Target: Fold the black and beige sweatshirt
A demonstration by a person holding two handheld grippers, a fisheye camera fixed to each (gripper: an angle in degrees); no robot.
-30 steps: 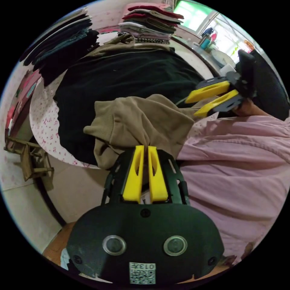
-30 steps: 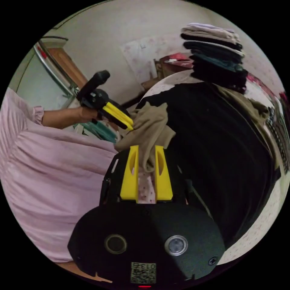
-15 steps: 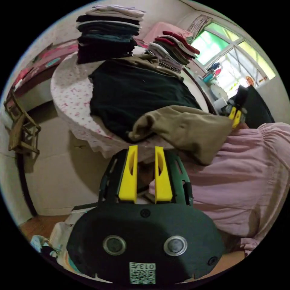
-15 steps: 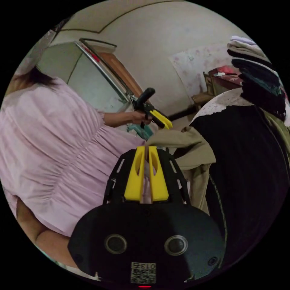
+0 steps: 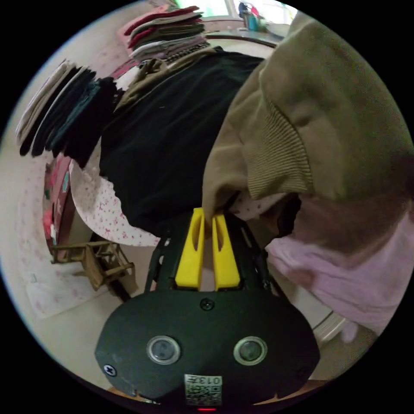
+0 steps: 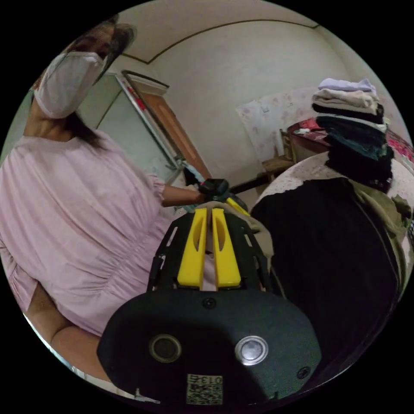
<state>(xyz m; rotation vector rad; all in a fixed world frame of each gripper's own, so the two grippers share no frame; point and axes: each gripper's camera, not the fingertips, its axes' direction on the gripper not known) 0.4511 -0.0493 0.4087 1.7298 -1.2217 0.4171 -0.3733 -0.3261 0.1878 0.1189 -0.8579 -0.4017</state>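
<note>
Black and beige knit sweatshirt (image 5: 172, 138) is lying on the round floral-clothed table (image 5: 92, 202). Left gripper (image 5: 208, 214) is pinching its beige ribbed-cuff sleeve (image 5: 276, 142); right gripper (image 6: 207, 212) is likewise clenching beige cloth.

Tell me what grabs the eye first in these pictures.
The beige sleeve looms up close in the left gripper view, its edge pinched by the left gripper. Behind it the sweatshirt's black body spreads over the floral tablecloth, with stacks of folded clothes at the far edge.

Sweatshirt (image 5: 172, 142): matt cloth, ribbed beige cuff (image 5: 276, 159).
</note>
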